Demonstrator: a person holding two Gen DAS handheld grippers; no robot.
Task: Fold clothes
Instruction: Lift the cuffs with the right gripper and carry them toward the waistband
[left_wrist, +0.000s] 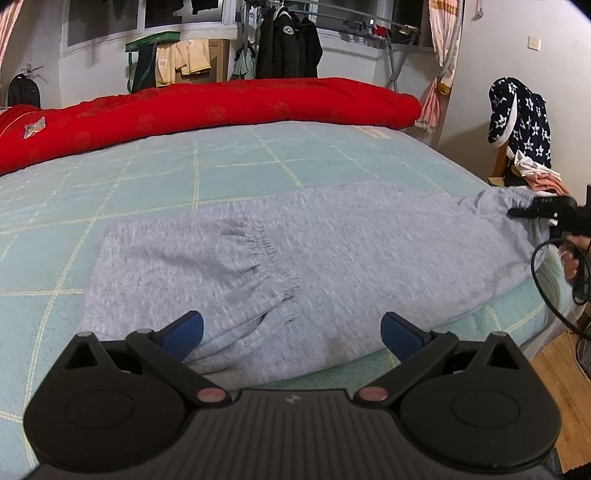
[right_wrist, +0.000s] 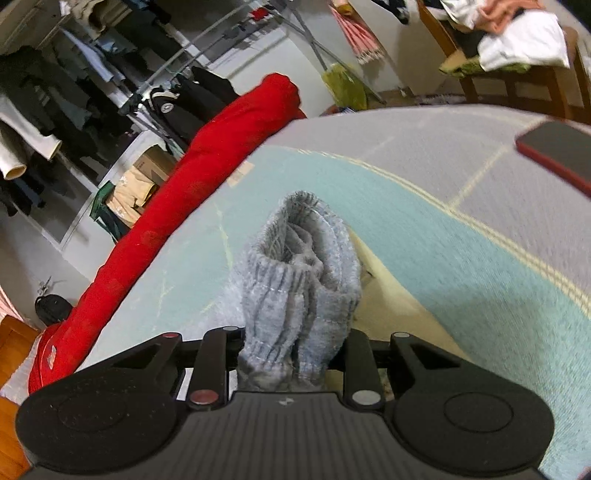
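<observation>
left wrist: left gripper (left_wrist: 291, 334) spread wide, empty, over waistband of grey sweatpants (left_wrist: 280, 254) flat on bed (left_wrist: 147, 184); right gripper (left_wrist: 532, 208) pinches cuff at 3 o'clock | right wrist: cuff (right_wrist: 299, 280) bunched between jaws | advice: carry cuff toward 9 o'clock, keep leg taut, left pins waist.

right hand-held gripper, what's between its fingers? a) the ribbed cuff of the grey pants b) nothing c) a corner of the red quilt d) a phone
a, the right hand-held gripper is clamped on the bunched ribbed cuff of the grey pants, lifting it off the bed.
</observation>
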